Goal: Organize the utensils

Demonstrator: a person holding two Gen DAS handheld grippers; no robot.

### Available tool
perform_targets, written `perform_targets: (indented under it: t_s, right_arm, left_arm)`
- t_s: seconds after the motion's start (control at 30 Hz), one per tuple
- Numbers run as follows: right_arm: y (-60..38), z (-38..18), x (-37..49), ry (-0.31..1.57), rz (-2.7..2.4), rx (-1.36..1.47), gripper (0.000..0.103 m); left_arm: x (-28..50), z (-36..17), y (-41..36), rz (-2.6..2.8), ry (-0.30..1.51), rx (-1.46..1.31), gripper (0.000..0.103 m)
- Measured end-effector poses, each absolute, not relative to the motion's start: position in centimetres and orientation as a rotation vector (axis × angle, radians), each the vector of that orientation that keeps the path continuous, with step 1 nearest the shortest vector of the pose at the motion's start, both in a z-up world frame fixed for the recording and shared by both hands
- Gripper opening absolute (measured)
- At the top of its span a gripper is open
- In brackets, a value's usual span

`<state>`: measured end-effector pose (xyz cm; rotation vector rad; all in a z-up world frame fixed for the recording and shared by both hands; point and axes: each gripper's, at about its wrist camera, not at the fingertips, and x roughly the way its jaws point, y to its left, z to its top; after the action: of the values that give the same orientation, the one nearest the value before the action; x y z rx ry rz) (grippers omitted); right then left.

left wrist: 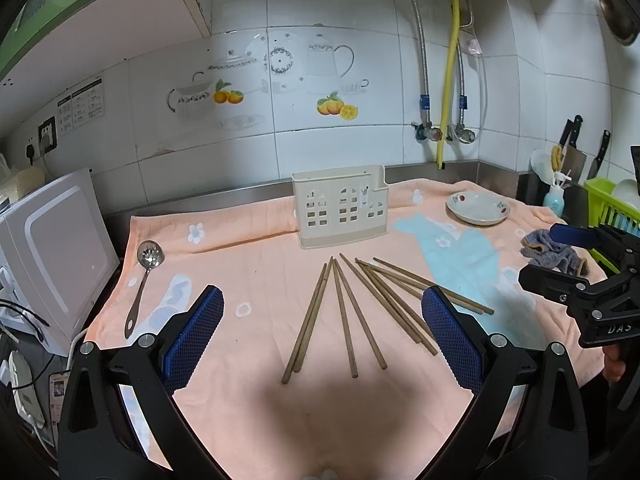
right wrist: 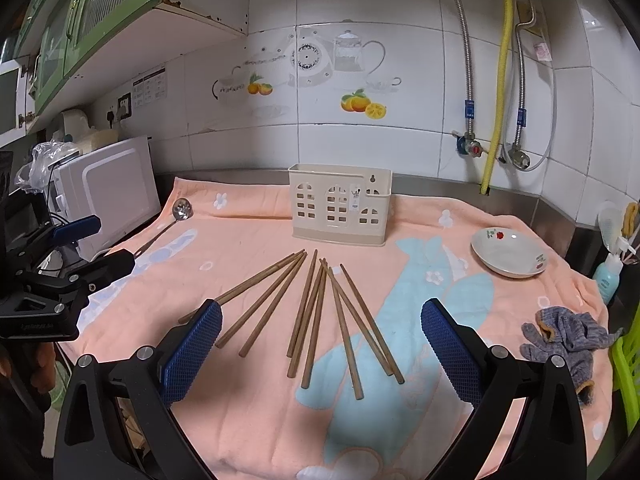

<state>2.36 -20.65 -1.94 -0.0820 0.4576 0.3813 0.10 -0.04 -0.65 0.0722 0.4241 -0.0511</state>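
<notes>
Wooden chopsticks (left wrist: 352, 312) lying fanned just in front of holder (left wrist: 340, 210) | ladle (left wrist: 142, 280) lying left of holder | left gripper (left wrist: 322, 336), right gripper (right wrist: 320, 348) both hovering spread, grasping nothing | advice: pinch one stick mid-length, drop tip-down into holder

Glossy white wall tiles (right wrist: 360, 148) carry printed teapot-and-orange decals (right wrist: 352, 76). Green glass-fronted wall cabinets (right wrist: 92, 12) hang upper left; a yellow corrugated gas pipe (right wrist: 498, 92) runs down between braided steel hoses (right wrist: 466, 64).
</notes>
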Motion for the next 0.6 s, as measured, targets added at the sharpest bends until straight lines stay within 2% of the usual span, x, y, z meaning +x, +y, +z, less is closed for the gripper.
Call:
perform_targets:
  t_s: [0.6]
  right_arm:
    - [-21.0,-3.6,4.3,0.511,0.393,-0.078,0.097]
  left_arm:
    - [2.5,-2.5,1.2,-0.038,0.500,0.034,0.098]
